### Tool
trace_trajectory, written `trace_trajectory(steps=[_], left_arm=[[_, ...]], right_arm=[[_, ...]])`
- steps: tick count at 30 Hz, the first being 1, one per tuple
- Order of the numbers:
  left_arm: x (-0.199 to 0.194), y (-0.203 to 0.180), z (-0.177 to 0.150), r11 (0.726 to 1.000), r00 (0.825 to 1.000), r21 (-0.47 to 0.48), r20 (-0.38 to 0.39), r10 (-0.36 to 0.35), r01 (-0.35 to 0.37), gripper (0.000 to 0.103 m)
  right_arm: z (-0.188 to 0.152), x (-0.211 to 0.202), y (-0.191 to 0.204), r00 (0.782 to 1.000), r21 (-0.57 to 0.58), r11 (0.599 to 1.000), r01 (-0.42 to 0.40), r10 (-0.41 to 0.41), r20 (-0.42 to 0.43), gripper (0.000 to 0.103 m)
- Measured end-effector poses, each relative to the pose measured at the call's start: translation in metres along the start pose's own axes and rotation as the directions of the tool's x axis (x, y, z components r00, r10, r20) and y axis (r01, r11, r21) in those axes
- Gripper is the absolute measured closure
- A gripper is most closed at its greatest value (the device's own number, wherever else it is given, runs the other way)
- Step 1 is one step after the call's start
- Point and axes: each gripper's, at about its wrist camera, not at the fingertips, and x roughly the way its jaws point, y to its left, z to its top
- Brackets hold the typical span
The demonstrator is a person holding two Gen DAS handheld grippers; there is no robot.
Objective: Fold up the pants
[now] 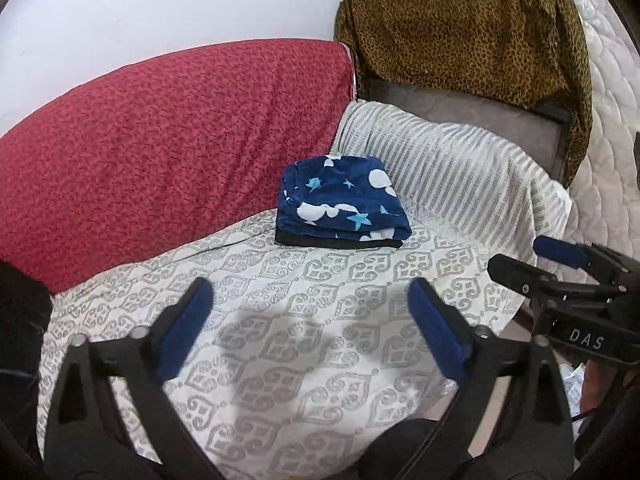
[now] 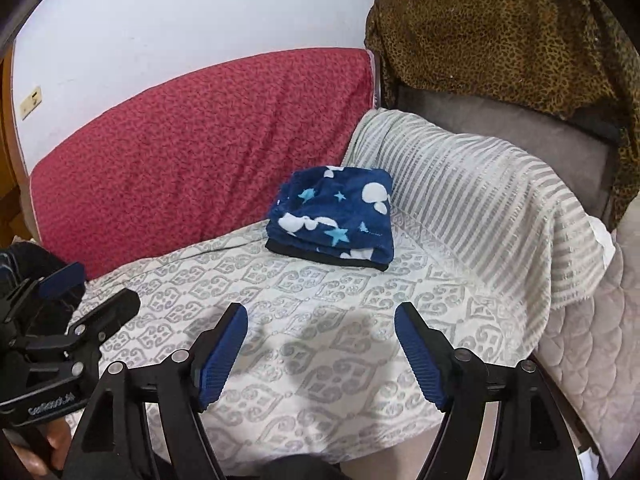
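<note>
The pants [image 1: 340, 204] are blue fleece with white shapes and light-blue stars. They lie folded into a small thick square at the far side of the patterned bed sheet [image 1: 280, 340], on top of a flat black garment [image 1: 340, 242]. The same bundle [image 2: 332, 216] shows in the right wrist view. My left gripper [image 1: 310, 286] hovers over the sheet well short of the pants, open and with nothing between its blue pads. My right gripper [image 2: 320, 310] is beside it to the right, also open and empty. Each gripper shows at the edge of the other's view [image 1: 518, 254] [image 2: 104, 284].
A red patterned cover [image 1: 160, 128] rises behind the bed on the left. A grey-striped white cloth [image 1: 440, 160] drapes over the far right corner, below a leopard-print cloth [image 1: 460, 28] on a dark frame. A quilted mattress [image 1: 608, 80] stands at the right. Dark fabric [image 1: 20, 312] lies at the left edge.
</note>
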Motion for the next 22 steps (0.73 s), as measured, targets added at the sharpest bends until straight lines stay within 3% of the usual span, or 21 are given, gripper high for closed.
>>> trace_trajectory(steps=[8, 22], left_arm=[[-0.017, -0.001, -0.011, 1.0, 1.0, -0.018, 0.016, 0.004, -0.004, 0.001], [-0.02, -0.013, -0.013, 0.999, 0.998, 0.013, 0.035, 0.05, -0.05, 0.001]], right_arm=[[-0.008, -0.027, 0.013, 1.0, -0.017, 1.0, 0.0, 0.0, 0.03, 0.024], [-0.014, -0.029, 0.013, 1.0, -0.005, 1.0, -0.002, 0.002, 0.022, 0.022]])
